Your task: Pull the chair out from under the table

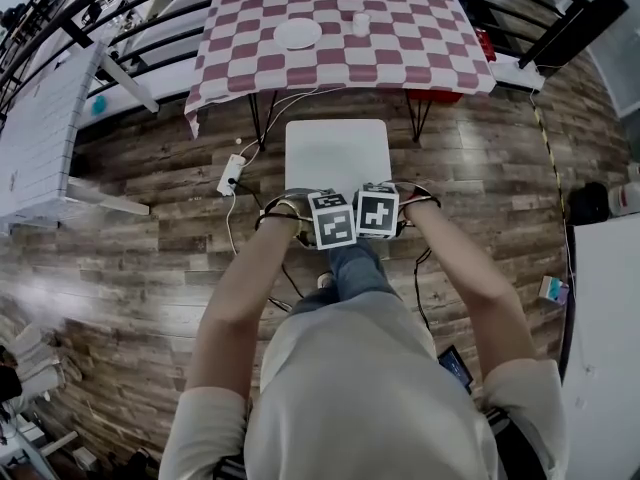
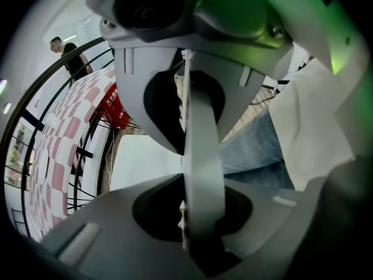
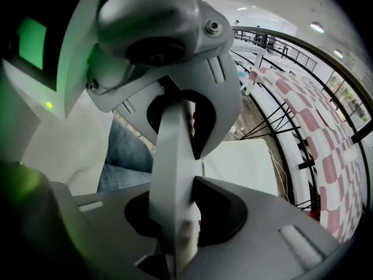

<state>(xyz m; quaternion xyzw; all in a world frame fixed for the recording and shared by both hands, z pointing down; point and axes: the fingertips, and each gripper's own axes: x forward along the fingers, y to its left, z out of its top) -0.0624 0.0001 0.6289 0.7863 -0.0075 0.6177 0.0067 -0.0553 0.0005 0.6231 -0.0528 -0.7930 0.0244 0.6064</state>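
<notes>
Arms [image 1: 250,298] reach out to the left tool [image 1: 333,223] and right tool [image 1: 377,213], side by side, each clenched on the chair [image 1: 337,153] back, seat just near of the surface [image 1: 400,28]; best pull straight nearward, hands even, so it slides without twisting.

Findings on legible markings: no text, number or brand can be read in any view. The marker cube [image 1: 333,218] of the left gripper [image 2: 198,156] and its counterpart [image 1: 377,211] on the right gripper [image 3: 175,162] bear black-and-white square code patterns only, no lettering. A red panel [image 2: 113,107] beside the checked tablecloth [image 2: 64,127] carries white characters, too small and distorted to read.
</notes>
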